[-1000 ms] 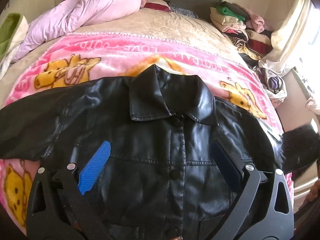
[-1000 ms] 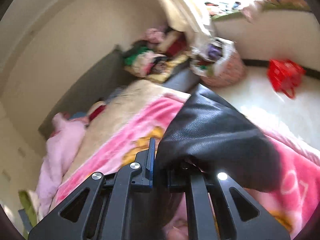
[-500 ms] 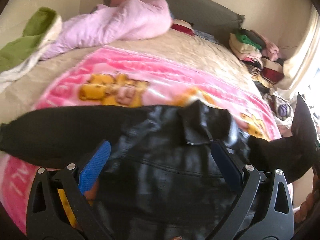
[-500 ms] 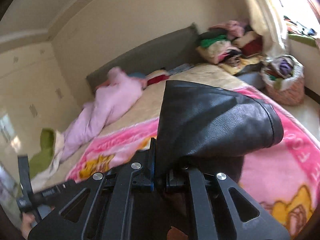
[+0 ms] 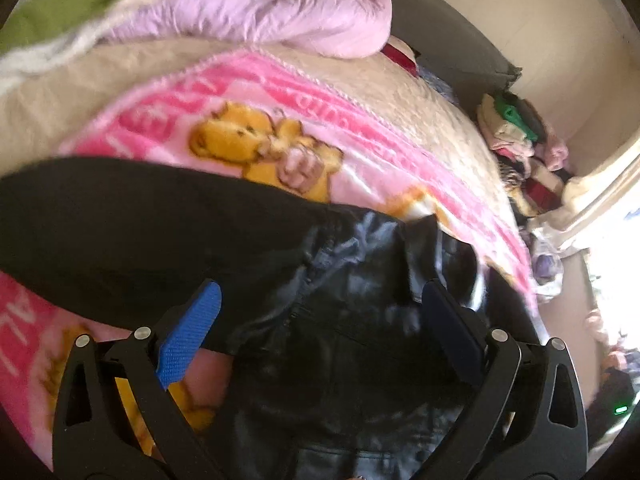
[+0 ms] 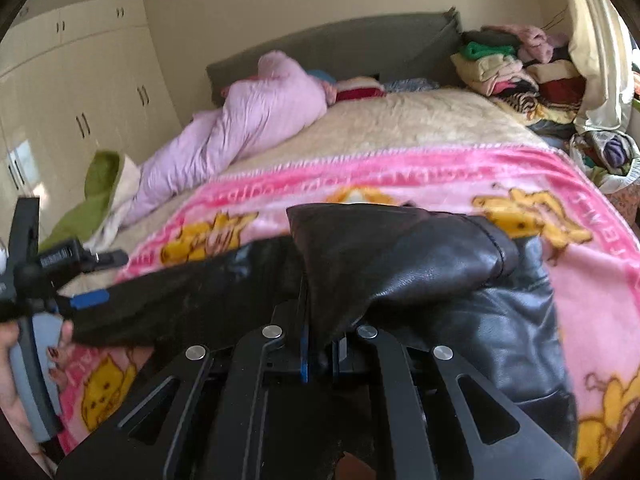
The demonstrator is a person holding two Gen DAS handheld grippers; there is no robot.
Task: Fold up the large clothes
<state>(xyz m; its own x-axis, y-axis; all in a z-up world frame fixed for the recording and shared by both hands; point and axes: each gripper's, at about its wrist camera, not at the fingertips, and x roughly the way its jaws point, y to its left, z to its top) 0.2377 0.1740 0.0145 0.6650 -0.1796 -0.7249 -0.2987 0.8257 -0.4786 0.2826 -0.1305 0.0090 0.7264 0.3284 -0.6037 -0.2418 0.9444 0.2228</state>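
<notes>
A black leather jacket [image 5: 344, 320] lies front up on the pink bear blanket [image 5: 256, 128]. Its left sleeve [image 5: 120, 224] stretches out to the left. My left gripper [image 5: 320, 320] is open and hovers just above the jacket's chest, holding nothing. My right gripper [image 6: 320, 336] is shut on the jacket's right sleeve [image 6: 400, 256] and holds it lifted over the jacket body [image 6: 512, 336]. The left gripper also shows at the left edge of the right wrist view [image 6: 84, 300].
A pink quilt [image 6: 248, 128] and a green and cream blanket [image 6: 100, 184] lie at the bed's far left. A pile of folded clothes [image 6: 504, 68] sits at the far right by the headboard [image 6: 344, 48]. Wardrobes [image 6: 72, 92] line the left wall.
My right gripper has carried the sleeve leftward and lower, over the jacket body. My left gripper has shifted left toward the jacket's left sleeve and stays open.
</notes>
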